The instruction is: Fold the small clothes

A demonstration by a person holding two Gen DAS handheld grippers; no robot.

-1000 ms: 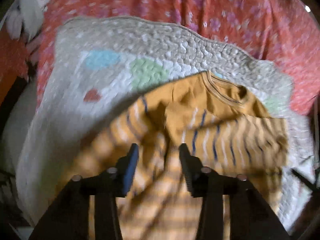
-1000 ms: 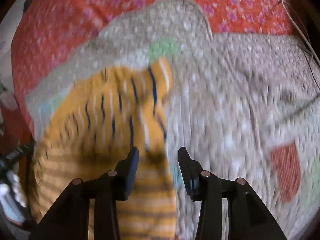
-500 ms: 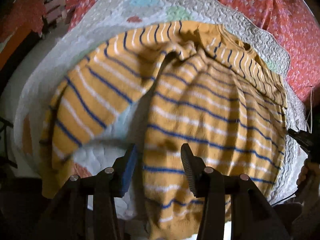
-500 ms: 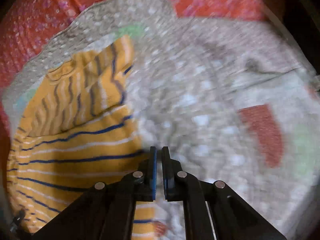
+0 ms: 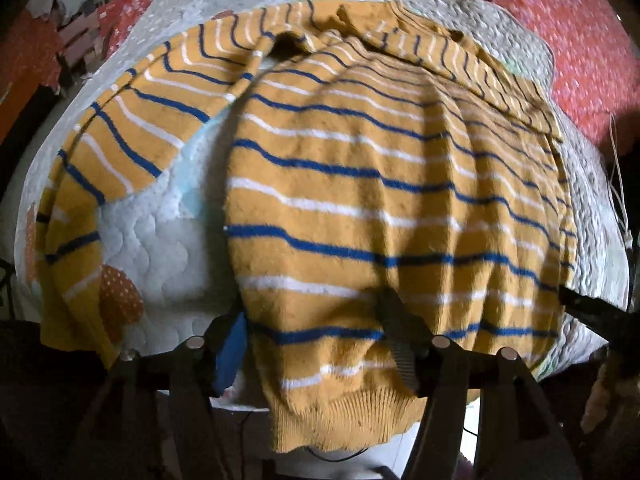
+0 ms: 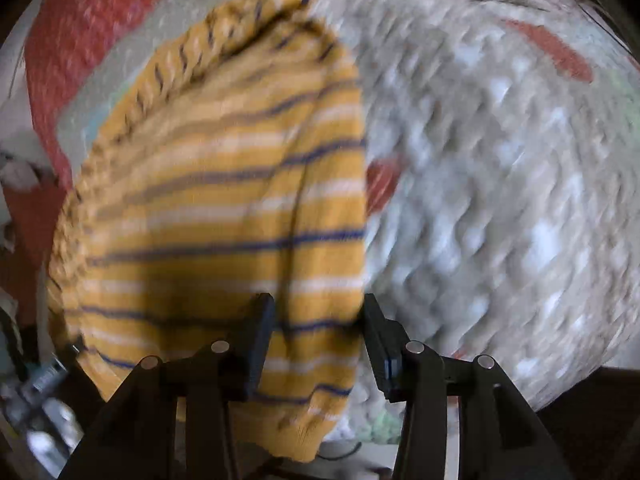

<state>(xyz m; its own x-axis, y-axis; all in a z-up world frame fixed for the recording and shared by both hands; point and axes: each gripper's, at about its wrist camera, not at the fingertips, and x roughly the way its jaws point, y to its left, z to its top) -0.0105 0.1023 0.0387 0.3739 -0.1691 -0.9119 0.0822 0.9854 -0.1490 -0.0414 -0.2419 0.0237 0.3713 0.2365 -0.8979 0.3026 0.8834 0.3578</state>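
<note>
A small mustard-yellow sweater (image 5: 360,200) with blue and white stripes lies spread on a quilted white mat (image 5: 160,248). One sleeve (image 5: 132,128) bends out to the left, and the ribbed hem (image 5: 340,420) hangs over the near edge. My left gripper (image 5: 316,340) is open, its jaws astride the hem's left part. My right gripper (image 6: 316,336) is open over the sweater's (image 6: 224,208) right edge, near the hem. The right wrist view is blurred by motion. The other gripper's tip (image 5: 592,312) shows at the right of the left wrist view.
The mat (image 6: 500,200) lies on a red flowered bedspread (image 5: 580,32). The mat carries coloured patches, among them a red mushroom (image 5: 120,300). A thin white cable (image 5: 620,184) runs at the far right. Clutter stands at the far left (image 5: 60,40).
The sweater went from lifted and bunched to spread flat. My right gripper was shut half a second ago and is now open. Both grippers have drawn back toward the hem.
</note>
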